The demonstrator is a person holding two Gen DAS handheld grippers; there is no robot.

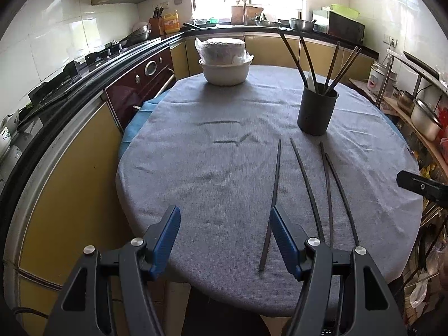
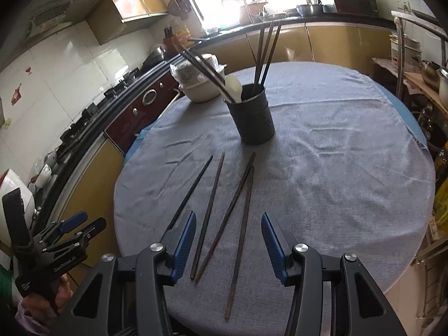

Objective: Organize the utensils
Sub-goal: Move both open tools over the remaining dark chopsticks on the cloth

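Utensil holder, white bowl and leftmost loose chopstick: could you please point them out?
Utensil holder (image 2: 252, 117): right wrist view, dark side wall.
White bowl (image 1: 225, 73): left wrist view, front wall.
Leftmost loose chopstick (image 1: 275, 193): left wrist view, mid-shaft.

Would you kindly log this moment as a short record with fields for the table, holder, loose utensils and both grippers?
table: round, grey cloth
holder: dark cup, upright, holding chopsticks and a pale spoon
loose utensils: four chopsticks flat on the cloth, near side of the holder
bowl: white bowl, wrapped item on top
left gripper: open, empty
right gripper: open, above the chopsticks
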